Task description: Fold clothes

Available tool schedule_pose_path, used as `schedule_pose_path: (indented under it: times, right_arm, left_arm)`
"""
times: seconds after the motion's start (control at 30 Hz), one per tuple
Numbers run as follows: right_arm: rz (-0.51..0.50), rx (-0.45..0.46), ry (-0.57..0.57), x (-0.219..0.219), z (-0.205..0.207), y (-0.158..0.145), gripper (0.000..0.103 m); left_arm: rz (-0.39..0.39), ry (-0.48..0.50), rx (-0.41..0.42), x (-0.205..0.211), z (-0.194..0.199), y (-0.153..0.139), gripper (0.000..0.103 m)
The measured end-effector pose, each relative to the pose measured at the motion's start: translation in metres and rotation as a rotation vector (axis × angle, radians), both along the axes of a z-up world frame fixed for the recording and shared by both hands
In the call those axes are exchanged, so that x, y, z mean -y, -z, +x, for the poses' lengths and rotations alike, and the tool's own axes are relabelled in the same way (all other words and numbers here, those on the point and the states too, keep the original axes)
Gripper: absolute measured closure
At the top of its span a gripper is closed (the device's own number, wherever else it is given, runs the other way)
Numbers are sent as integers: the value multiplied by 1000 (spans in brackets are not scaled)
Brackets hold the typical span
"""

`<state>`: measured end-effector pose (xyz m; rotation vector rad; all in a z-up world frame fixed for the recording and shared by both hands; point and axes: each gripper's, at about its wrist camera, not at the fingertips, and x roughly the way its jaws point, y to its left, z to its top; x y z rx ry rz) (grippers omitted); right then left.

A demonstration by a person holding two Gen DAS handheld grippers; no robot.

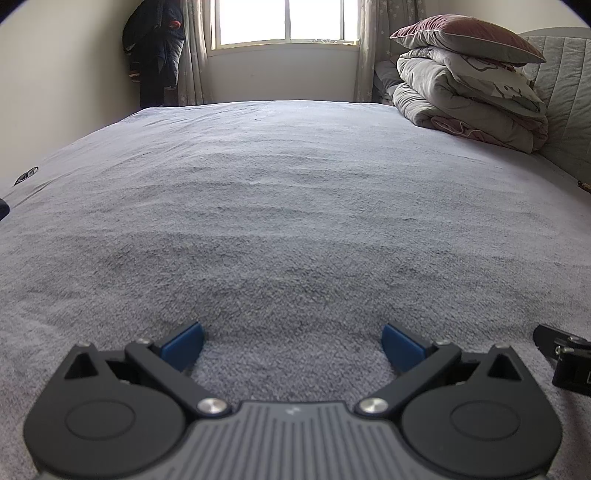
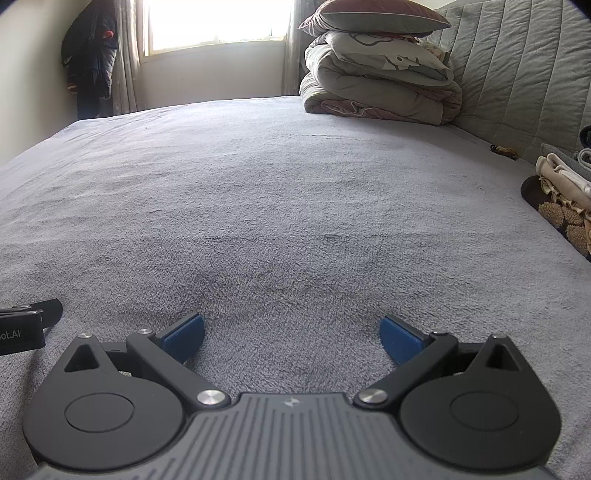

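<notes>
- Looking along the left gripper (image 1: 292, 345) first: it sits low over the grey fleece bedspread (image 1: 280, 221), its jaws spread wide with nothing between the blue pads (image 1: 183, 345).
- Only bare fleece lies ahead of it, all the way to the far edge of the bed.
- At the right edge of this view, the black body of the right gripper (image 1: 565, 360) pokes in, resting just beside on the same cover.
- Far right corner: a stack of folded quilts (image 1: 469, 107) topped by a maroon pillow (image 1: 465, 35), set against the quilted headboard (image 1: 565, 85).
- Behind the bed, a bright window (image 1: 284, 20) with curtains, and dark coats (image 1: 155, 51) hanging in the left corner.
- This view alone shows a small dark item (image 1: 26, 175) at the bed's left edge; too small to identify.
- Over to the right wrist view: the right gripper (image 2: 291, 338) is also low over the bedspread (image 2: 280, 206), jaws wide apart and empty.
- The left gripper (image 2: 26, 326) shows at the left edge, partly cut off.
- Here is what the left view misses: the clothes (image 2: 565, 195), a cream garment heaped on a dark patterned piece, at the bed's right edge near the headboard (image 2: 517, 74), well apart from both grippers.
- A small brown object (image 2: 503, 150) lies against the headboard's base; unclear what it is.
- The quilt stack (image 2: 376, 88) and pillow (image 2: 373, 14) appear again here.
</notes>
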<state>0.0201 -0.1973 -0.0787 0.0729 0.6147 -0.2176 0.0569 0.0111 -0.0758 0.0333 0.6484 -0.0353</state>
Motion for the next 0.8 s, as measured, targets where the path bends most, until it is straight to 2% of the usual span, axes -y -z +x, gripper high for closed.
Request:
schedule_pose_path:
  times: [0.8]
  right_arm:
    - [-1,-1,-1,1,0,-1,0]
  left_arm:
    - [0,-3,0,1,-1,0,0]
